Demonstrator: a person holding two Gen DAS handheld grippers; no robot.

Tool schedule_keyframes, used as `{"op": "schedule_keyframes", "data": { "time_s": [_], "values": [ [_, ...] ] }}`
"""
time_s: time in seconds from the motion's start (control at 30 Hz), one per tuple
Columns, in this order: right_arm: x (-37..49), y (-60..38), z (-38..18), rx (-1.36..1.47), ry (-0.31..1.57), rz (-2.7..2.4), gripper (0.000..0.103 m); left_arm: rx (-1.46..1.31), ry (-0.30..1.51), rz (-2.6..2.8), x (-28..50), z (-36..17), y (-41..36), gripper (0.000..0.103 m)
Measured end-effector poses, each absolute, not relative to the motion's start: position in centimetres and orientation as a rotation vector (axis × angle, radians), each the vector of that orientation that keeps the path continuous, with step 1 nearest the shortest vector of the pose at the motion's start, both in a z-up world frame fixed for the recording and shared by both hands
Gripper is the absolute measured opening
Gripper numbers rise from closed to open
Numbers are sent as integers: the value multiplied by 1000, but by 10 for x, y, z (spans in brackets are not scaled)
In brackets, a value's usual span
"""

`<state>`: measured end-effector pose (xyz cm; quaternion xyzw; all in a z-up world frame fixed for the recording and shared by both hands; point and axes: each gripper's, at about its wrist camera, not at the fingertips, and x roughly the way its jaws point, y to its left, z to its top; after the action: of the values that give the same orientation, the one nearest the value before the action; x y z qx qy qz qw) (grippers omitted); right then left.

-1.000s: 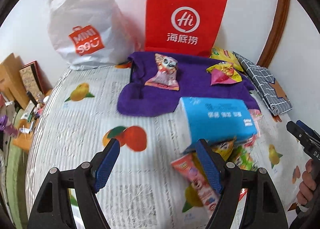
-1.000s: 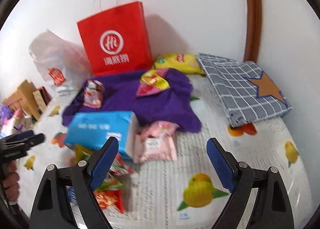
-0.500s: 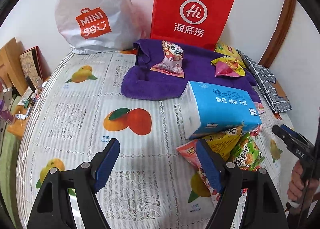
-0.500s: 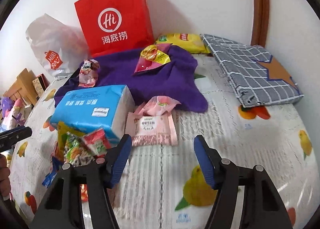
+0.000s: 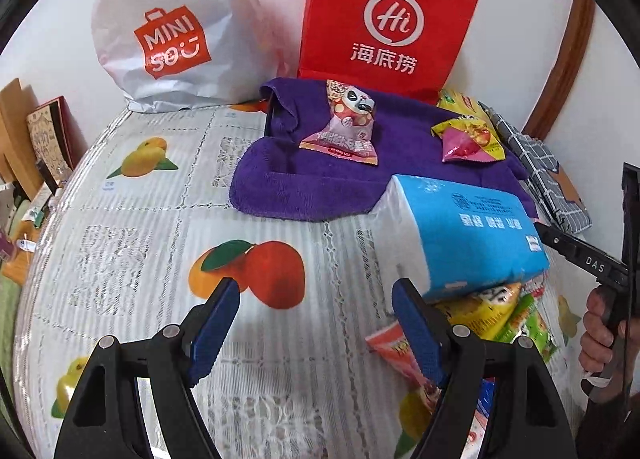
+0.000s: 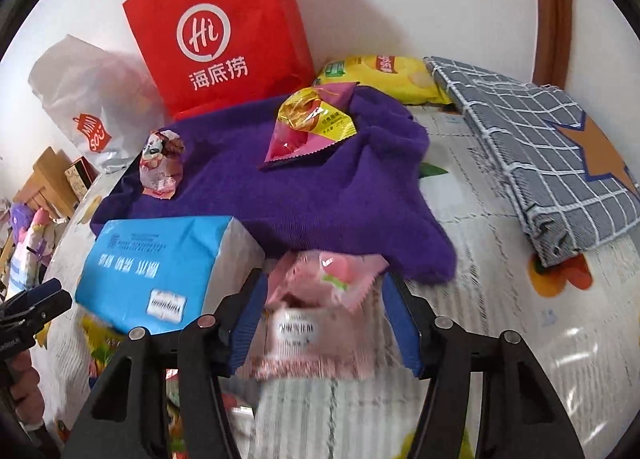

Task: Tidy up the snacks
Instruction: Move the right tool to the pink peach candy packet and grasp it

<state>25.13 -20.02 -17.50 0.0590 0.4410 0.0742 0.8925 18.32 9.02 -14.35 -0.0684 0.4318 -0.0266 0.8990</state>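
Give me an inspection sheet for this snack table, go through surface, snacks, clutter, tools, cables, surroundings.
Surface: fruit-print tablecloth, purple towel at the back.
Job's things: panda snack packet and yellow-pink packet on the towel; pink peach packet between the right tool's fingers; mixed packets under the tissue pack.
Clutter: blue tissue pack, grey checked cloth, yellow chip bag.
Grippers: left tool open, empty; right tool open around the peach packet.
Cables: nothing seen.
Surroundings: red paper bag, white Miniso bag, wall.

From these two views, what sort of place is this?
Probably a home, at a table: a fruit-print tablecloth, shopping bags against the wall, snack packets and a tissue pack lying about.
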Motion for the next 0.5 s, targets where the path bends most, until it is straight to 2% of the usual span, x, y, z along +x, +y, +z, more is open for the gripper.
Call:
{"op": "schedule_keyframes", "data": {
  "time_s": [0.37,0.43,0.5],
  "values": [
    [277,-195,-192,161,960,125,63,-166,907,-68,191,-160,98,77],
    [279,-195,-194,178,963,139,60,-166,907,-75,190,-160,97,77],
    [279,-196,-194,191,965,143,44,-163,904,-81,189,-159,97,77]
  ]
}}
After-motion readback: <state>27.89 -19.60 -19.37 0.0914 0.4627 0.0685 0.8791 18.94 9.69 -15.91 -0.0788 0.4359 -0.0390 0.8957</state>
